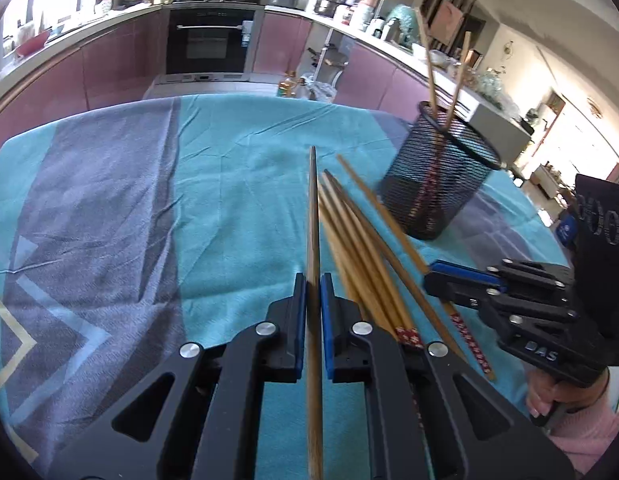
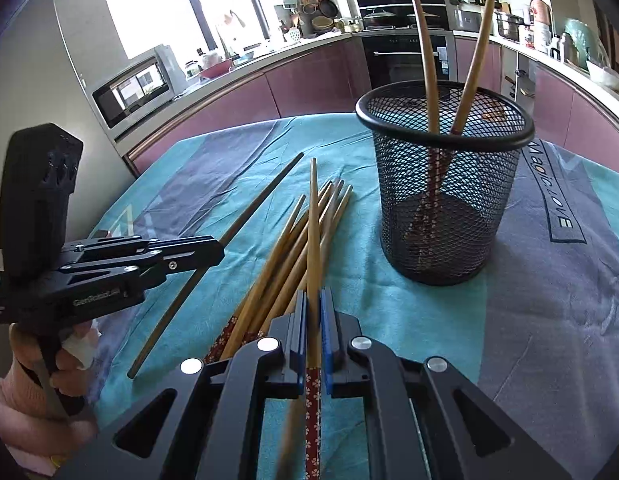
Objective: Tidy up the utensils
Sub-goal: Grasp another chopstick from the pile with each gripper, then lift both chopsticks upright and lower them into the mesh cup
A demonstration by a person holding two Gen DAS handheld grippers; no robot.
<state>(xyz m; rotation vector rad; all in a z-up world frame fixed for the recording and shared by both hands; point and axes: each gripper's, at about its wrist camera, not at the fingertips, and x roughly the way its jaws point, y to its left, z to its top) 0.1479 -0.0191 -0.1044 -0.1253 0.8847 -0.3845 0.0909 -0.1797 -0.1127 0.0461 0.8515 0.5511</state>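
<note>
Several wooden chopsticks lie in a loose bundle on the teal cloth; the same bundle shows in the right wrist view. My left gripper is shut on one chopstick that points away along its fingers. In the right wrist view that left gripper holds its dark chopstick to the left of the bundle. My right gripper is shut on another chopstick with a red flowered end. The right gripper sits right of the bundle. A black mesh cup holds two chopsticks upright.
The mesh cup stands at the far right of the table. The cloth spreads wide and flat to the left. A hand in a pink sleeve holds the right gripper. Purple kitchen cabinets and an oven lie beyond the table edge.
</note>
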